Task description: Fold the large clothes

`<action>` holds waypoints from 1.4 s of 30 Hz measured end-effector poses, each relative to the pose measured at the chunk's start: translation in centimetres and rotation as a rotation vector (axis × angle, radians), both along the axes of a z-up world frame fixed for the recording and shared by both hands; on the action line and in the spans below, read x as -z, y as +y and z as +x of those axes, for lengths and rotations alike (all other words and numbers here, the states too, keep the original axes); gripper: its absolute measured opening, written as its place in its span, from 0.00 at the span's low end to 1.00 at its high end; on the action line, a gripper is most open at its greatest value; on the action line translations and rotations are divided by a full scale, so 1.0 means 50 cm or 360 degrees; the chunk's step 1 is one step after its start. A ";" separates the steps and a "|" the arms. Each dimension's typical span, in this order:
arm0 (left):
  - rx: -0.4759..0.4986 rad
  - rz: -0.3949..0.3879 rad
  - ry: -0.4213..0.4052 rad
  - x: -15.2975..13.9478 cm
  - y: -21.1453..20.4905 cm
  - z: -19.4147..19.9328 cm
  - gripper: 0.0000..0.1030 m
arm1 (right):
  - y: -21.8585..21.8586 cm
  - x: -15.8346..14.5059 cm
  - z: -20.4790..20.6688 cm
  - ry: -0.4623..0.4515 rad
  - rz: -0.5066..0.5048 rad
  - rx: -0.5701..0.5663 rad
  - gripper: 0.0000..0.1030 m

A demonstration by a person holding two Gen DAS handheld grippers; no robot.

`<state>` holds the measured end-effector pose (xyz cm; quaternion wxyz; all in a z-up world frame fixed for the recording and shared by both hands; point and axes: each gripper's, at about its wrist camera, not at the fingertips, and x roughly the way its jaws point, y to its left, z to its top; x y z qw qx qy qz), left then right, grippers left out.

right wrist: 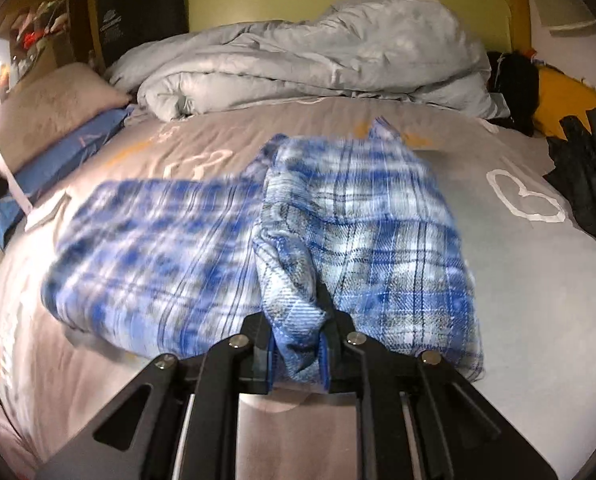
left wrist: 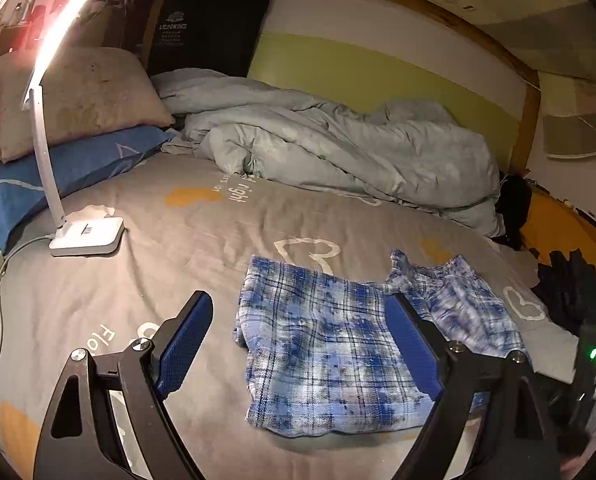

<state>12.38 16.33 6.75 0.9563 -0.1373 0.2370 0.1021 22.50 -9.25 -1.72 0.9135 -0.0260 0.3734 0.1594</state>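
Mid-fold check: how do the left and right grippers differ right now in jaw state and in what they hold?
The left gripper stands wide open with nothing between its blue pads; the right gripper is shut on a bunched fold of the blue plaid garment. The left hangs above the flat part of the garment without touching; the right has lifted cloth draped from it. Both point down toward the grey bedsheet.

Both grippers are rocking black angular arms with silver screws; left gripper (left wrist: 299, 332) and right gripper (right wrist: 298, 348) are sporting blue textured pads.
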 end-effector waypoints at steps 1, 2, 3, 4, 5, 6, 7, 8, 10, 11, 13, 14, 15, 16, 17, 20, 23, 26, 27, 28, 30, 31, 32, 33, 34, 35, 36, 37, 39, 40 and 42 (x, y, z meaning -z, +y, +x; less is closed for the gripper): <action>0.0003 -0.0002 -0.0001 0.000 0.000 0.000 0.84 | 0.002 0.004 -0.006 -0.0012 -0.0008 -0.0022 0.21; 0.0007 -0.0004 -0.0001 0.000 -0.001 0.001 0.85 | 0.000 0.004 -0.013 -0.0009 0.0018 -0.0058 0.30; 0.0011 -0.0007 0.0001 0.000 -0.001 0.002 0.84 | -0.002 0.003 -0.017 0.0002 0.0055 -0.0087 0.35; 0.0013 -0.0009 0.0002 0.000 -0.001 0.002 0.84 | -0.007 0.001 -0.023 0.0013 0.0097 -0.0119 0.37; 0.0013 -0.0010 0.0005 0.001 -0.002 0.002 0.84 | -0.012 -0.004 -0.034 -0.0006 0.0109 -0.0122 0.40; 0.0013 -0.0009 0.0007 0.000 -0.003 0.003 0.84 | -0.014 -0.007 -0.041 -0.0022 0.0107 -0.0123 0.42; 0.0013 -0.0010 0.0008 -0.001 -0.004 0.003 0.84 | -0.019 -0.012 -0.053 -0.0043 0.0112 -0.0136 0.49; 0.0013 -0.0011 0.0006 -0.001 -0.004 0.002 0.84 | -0.024 -0.017 -0.065 -0.0067 0.0125 -0.0150 0.53; 0.0012 -0.0012 0.0001 -0.002 -0.005 0.002 0.84 | -0.036 -0.028 -0.085 -0.0140 0.0116 -0.0117 0.79; 0.0013 -0.0012 -0.0001 -0.002 -0.006 0.000 0.84 | -0.037 -0.034 -0.089 -0.0183 0.0095 -0.0080 0.91; 0.0010 -0.0006 0.0005 -0.001 -0.007 0.001 0.84 | -0.054 -0.049 -0.100 -0.0288 0.0072 0.0015 1.00; 0.0010 -0.0005 0.0009 -0.001 -0.006 0.000 0.84 | -0.061 -0.055 -0.099 -0.0314 0.0072 0.0049 1.00; 0.0010 -0.0002 0.0012 -0.001 -0.007 0.000 0.84 | -0.070 -0.060 -0.098 -0.0335 0.0066 0.0092 1.00; 0.0010 0.0001 0.0019 0.000 -0.008 0.000 0.85 | -0.077 -0.063 -0.091 -0.0338 0.0053 0.0129 1.00; 0.0009 0.0003 0.0024 0.001 -0.008 0.001 0.84 | -0.084 -0.064 -0.081 -0.0328 0.0038 0.0160 1.00; -0.0002 0.0003 0.0044 0.005 -0.005 0.003 0.85 | -0.100 -0.065 -0.048 -0.0284 0.0039 0.0223 1.00; -0.0045 -0.0027 0.0075 0.013 0.004 0.010 0.86 | -0.094 -0.062 0.000 -0.0167 0.0013 0.0223 1.00; -0.0057 -0.0075 0.0107 0.024 0.017 0.019 0.86 | -0.077 -0.051 0.040 -0.0043 -0.0013 0.0180 1.00; -0.0062 -0.0082 0.0114 0.026 0.020 0.020 0.86 | -0.074 -0.043 0.045 -0.0010 -0.0022 0.0157 1.00; -0.0065 -0.0081 0.0120 0.029 0.021 0.021 0.86 | -0.063 -0.032 0.052 0.0031 -0.0045 0.0127 1.00; -0.0089 -0.0059 0.0154 0.032 0.020 0.025 0.86 | -0.053 -0.011 0.050 0.0049 -0.0107 0.0117 1.00; -0.0113 -0.0032 0.0183 0.032 0.017 0.027 0.86 | -0.050 -0.002 0.045 0.0030 -0.0143 0.0119 1.00; -0.0115 -0.0019 0.0188 0.034 0.015 0.027 0.86 | -0.050 0.005 0.036 -0.0001 -0.0174 0.0112 1.00; -0.0108 -0.0019 0.0185 0.035 0.015 0.026 0.86 | -0.051 0.009 0.030 -0.0022 -0.0195 0.0103 1.00; -0.0111 -0.0022 0.0195 0.037 0.015 0.027 0.86 | -0.050 0.012 0.023 -0.0038 -0.0216 0.0090 1.00; -0.0118 -0.0026 0.0211 0.041 0.016 0.030 0.86 | -0.050 0.014 0.017 -0.0048 -0.0234 0.0075 1.00; -0.0123 -0.0037 0.0230 0.046 0.019 0.032 0.86 | -0.052 0.014 0.014 -0.0052 -0.0241 0.0069 1.00; -0.0130 -0.0056 0.0248 0.051 0.024 0.034 0.86 | -0.055 0.010 0.011 -0.0051 -0.0239 0.0062 1.00; -0.0144 -0.0116 0.0275 0.060 0.035 0.037 0.86 | -0.066 -0.003 0.004 -0.0054 -0.0189 0.0046 1.00; -0.0146 -0.0169 0.0287 0.066 0.044 0.038 0.86 | -0.074 -0.013 -0.002 -0.0071 -0.0157 0.0041 1.00; -0.0148 -0.0277 0.0304 0.077 0.060 0.039 0.86 | -0.088 -0.034 -0.016 -0.0131 -0.0128 0.0050 1.00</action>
